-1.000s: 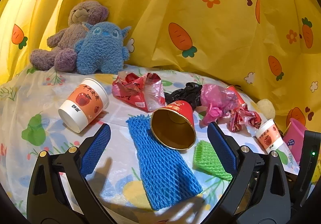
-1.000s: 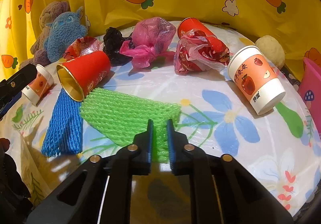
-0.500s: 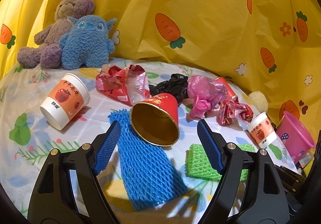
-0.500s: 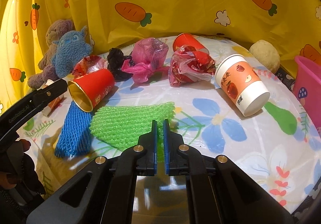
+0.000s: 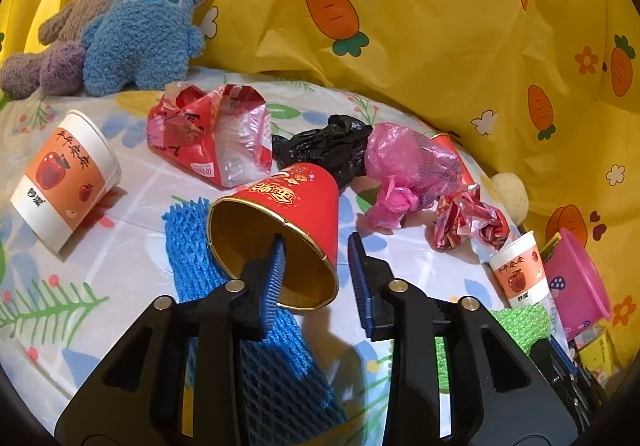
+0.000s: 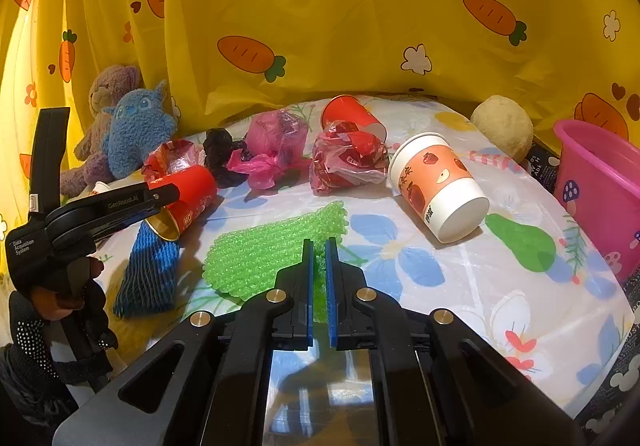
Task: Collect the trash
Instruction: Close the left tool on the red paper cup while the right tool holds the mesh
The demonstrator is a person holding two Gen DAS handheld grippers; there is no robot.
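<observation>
Biggest risk rn imo: the red paper cup with the gold lining (image 5: 280, 218) is lying on its side on top of the blue foam net sleeve (image 5: 240, 330), so it can roll or squash if we pinch its rim wall too hard, or we drag the sleeve along w/ it. Our left hand-held gripper (image 5: 316, 270) has just been closing; one finger's inside the cup mouth, the other outside, jaws narrowed around the rim, but we can't tell if the pads actually press yet. Right hand-held gripper (image 6: 319, 282) is nearly shut, clamped on the green foam net sleeve (image 6: 264, 258), which droops onto the floral-cloth worktop (image 6: 460, 286) and might snag. Pink plastic bin (image 6: 600, 190) sits at the worktop's right edge.
</observation>
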